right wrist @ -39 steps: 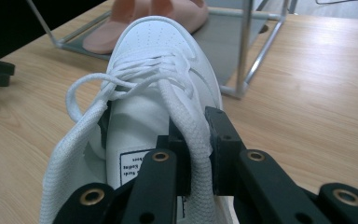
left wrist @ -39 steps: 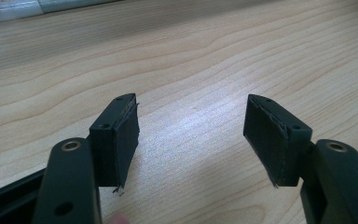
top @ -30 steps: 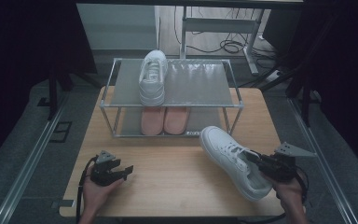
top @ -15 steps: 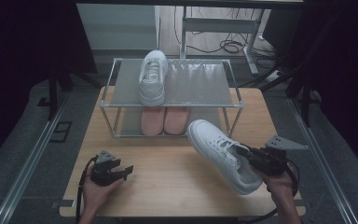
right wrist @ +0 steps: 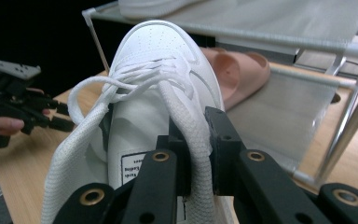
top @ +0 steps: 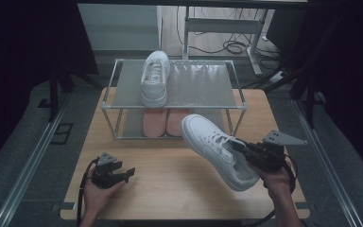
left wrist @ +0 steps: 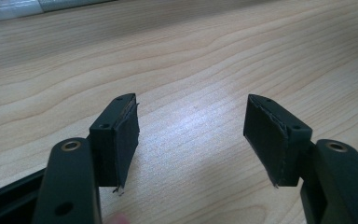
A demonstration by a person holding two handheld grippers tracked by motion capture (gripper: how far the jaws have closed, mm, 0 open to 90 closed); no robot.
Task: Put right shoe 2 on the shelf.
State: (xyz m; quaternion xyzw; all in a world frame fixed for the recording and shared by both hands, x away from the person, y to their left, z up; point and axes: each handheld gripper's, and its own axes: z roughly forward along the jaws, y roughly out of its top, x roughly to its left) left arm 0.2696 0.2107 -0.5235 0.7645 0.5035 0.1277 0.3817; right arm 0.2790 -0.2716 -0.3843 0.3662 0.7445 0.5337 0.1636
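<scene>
One white sneaker (top: 217, 150) pinched at its collar by right gripper (top: 246, 152) jaws, left gripper (top: 123, 174) jaws apart, empty

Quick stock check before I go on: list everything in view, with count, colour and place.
White lace-up sneaker in the tongs: 1, white, tilted over the table's right half, toe toward the rack.
White sneaker on the rack: 1, white, top shelf, left part.
Pink slippers: 2, pink, side by side on the lower shelf.
Two-tier metal shoe rack: 1, grey, at the table's far edge.
Light wooden table: 1, pale wood, under it all.
Cables: several, dark, on the floor beyond.
Left tongs: 1, black, open, low over the table's near left.
Right tongs: 1, black, shut on the sneaker's tongue.
</scene>
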